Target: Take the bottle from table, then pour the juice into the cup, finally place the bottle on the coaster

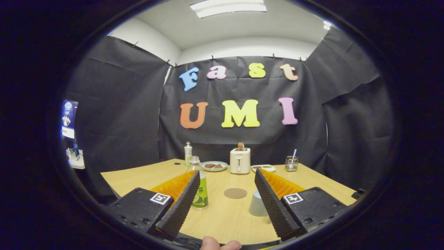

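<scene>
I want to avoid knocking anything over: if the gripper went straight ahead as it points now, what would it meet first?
Probably the coaster, lying flat midway ahead of the open gripper. The bottle stands by one finger and the cup by the other; either might get clipped, though depth is unclear.

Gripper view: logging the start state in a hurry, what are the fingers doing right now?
Gripper: open, fingers spread wide and holding nothing; the bottle stands just ahead, partly behind one finger, untouched.

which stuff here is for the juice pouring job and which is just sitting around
For the job: bottle, cup, coaster, open gripper.

Just lying about: toaster, plate, white bottle, small dish, glass holder.
</scene>
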